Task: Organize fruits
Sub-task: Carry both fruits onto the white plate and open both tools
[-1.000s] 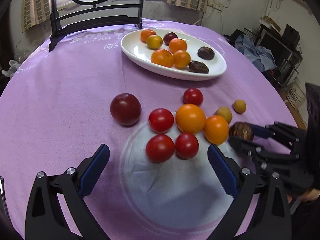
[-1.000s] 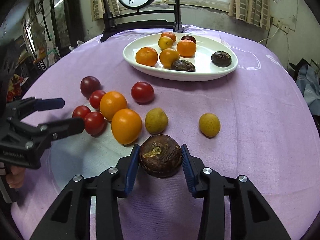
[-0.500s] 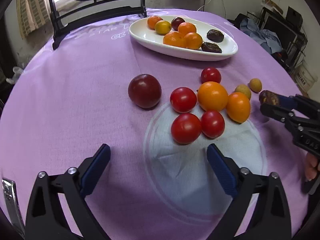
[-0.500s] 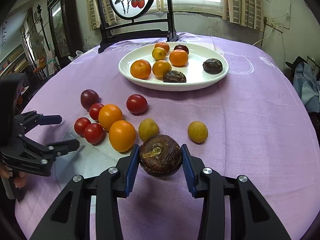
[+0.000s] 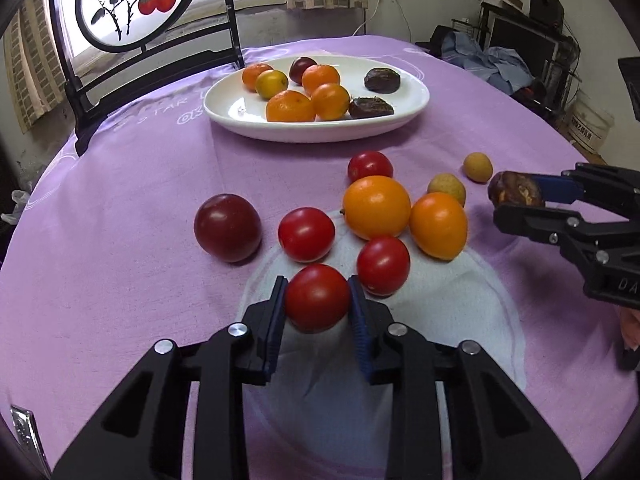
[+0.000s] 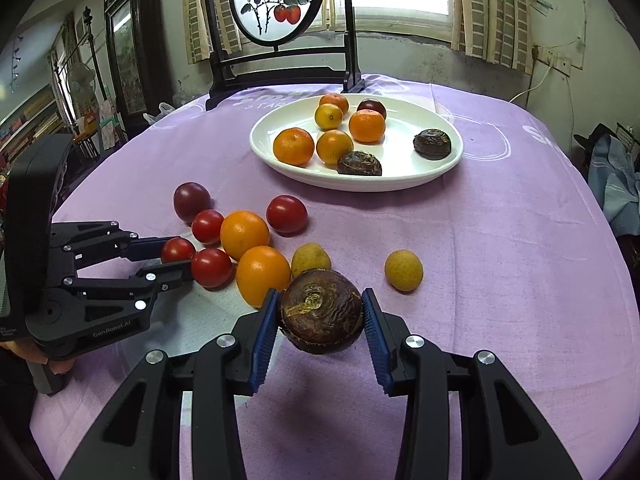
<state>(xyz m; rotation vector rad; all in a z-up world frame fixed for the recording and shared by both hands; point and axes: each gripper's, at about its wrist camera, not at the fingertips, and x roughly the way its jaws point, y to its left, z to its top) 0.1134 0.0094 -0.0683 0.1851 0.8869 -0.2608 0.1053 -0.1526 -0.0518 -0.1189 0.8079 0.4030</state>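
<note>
plate (image 5: 416, 100) behind loose fruits (image 5: 376, 206)

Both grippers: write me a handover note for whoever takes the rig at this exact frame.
Left gripper: shut on a red tomato, low over the cloth.
Right gripper: shut on a brown fruit, lifted off the cloth.
Plate: five orange fruits, one dark plum, two brown fruits.
Loose on the cloth: three more red tomatoes, a dark plum, two oranges, two small yellow fruits.
Done: part of the fruit is plated.
Left: probably carry both held fruits to the plate, then the loose ones.
</note>
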